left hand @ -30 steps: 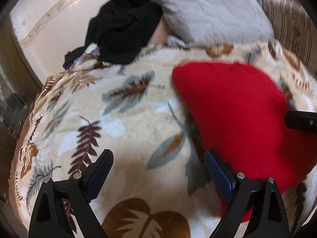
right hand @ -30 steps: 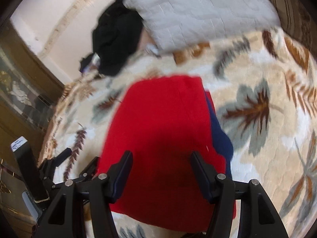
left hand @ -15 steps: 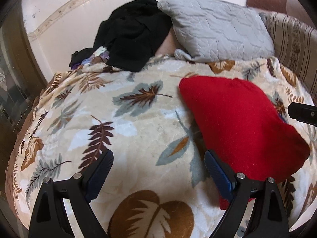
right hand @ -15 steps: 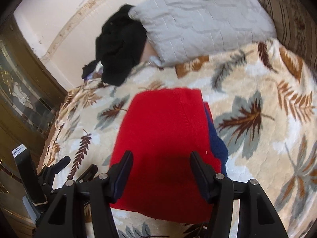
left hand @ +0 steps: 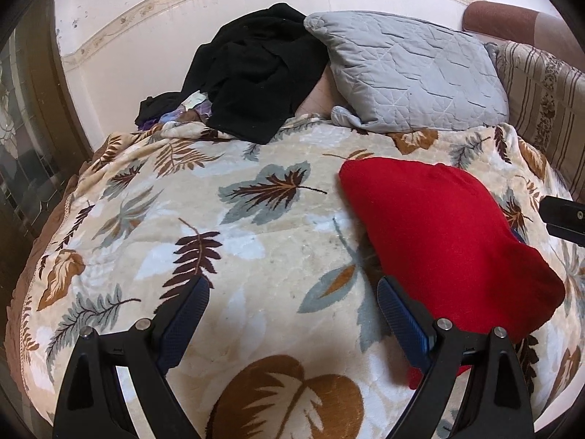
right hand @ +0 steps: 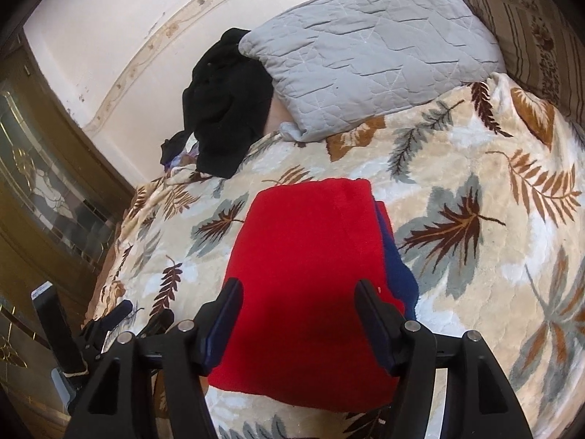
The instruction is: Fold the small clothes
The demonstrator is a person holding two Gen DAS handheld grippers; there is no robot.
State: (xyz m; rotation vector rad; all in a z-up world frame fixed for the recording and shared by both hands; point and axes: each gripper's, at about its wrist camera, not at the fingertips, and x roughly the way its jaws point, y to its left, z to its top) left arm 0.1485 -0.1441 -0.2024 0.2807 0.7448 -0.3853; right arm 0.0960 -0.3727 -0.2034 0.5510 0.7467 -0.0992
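Clearly, one folded red garment (right hand: 307, 274) is lying flat on the leaf-patterned blanket (left hand: 234, 234) that is covering the bed. One dark blue piece of cloth (right hand: 396, 267) is showing along the right edge of the red one in the right wrist view; whether it is a separate garment or part of the same one, I cannot tell.

Two grippers are hanging above the bed. The right gripper (right hand: 298, 301) is hovering over the near part of the red garment, and its jaws are opening, with nothing pressed between them. The left gripper (left hand: 292, 301) is hovering over bare blanket just beside the left side of the garment; its jaws are standing wide apart and are holding nothing.

Farther away, at the head of the bed, one grey quilted pillow (left hand: 409, 73) is lying, and one striped cushion (left hand: 541, 102) is lying to the right of it. One heap of black clothes (left hand: 256, 69) is resting to the left of the pillow, partly against the wall (left hand: 146, 7). No containers are in view.
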